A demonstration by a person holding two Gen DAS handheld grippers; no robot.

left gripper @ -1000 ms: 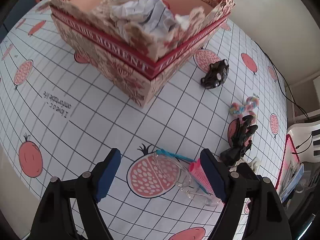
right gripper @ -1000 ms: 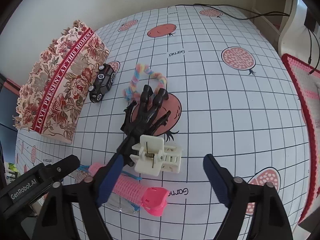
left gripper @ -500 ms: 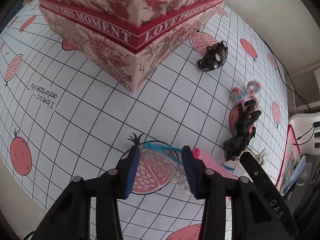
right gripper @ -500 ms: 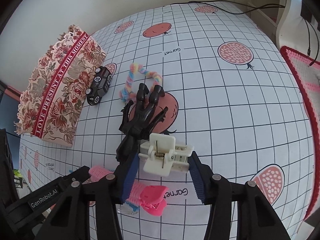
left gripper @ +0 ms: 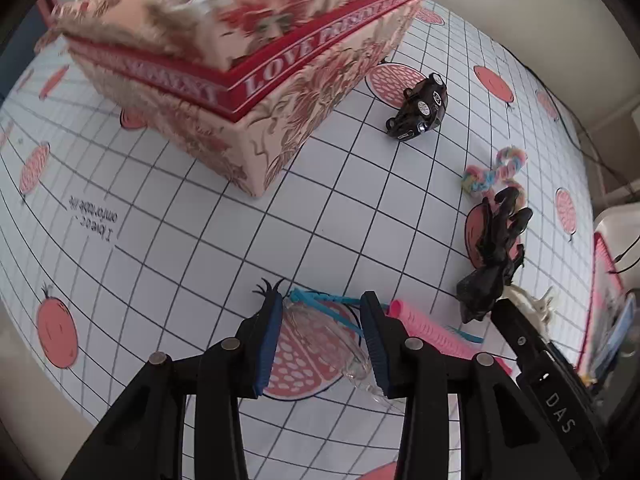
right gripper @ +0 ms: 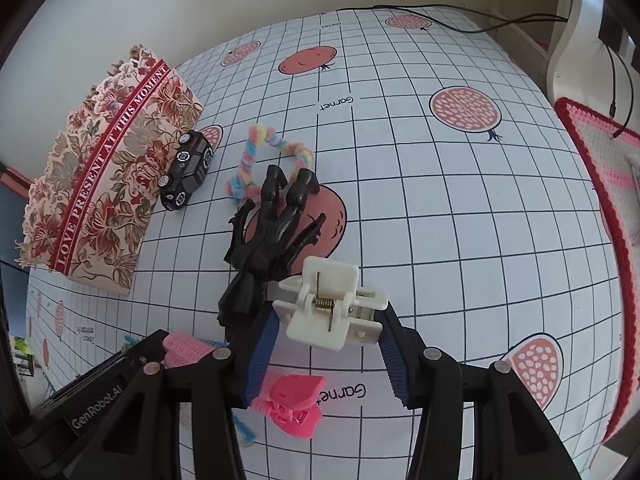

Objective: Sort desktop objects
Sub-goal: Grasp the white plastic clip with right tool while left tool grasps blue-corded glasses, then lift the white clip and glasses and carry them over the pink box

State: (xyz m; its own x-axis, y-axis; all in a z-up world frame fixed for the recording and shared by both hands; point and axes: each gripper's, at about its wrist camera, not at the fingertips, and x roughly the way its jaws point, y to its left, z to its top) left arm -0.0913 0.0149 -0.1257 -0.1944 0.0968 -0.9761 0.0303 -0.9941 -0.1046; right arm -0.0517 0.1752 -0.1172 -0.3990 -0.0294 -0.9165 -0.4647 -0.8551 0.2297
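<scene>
**Both grippers clamped, pointing steeply down**

Right gripper (right gripper: pixel 326 334) pinches the cream clip (right gripper: pixel 334 308) between its blue pads, the black claw toy (right gripper: pixel 268 236) at its eleven o'clock. Left gripper (left gripper: pixel 322 340), jaws closing, grips clear glasses (left gripper: pixel 320 340); the floral box (left gripper: pixel 248 72) lies at eleven o'clock.

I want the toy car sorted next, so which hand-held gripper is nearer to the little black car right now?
Right, narrowly. The right hand-held gripper grips a white clip just beyond the black claw toy from the toy car. The left hand-held gripper sits farther back, around clear glasses.
</scene>
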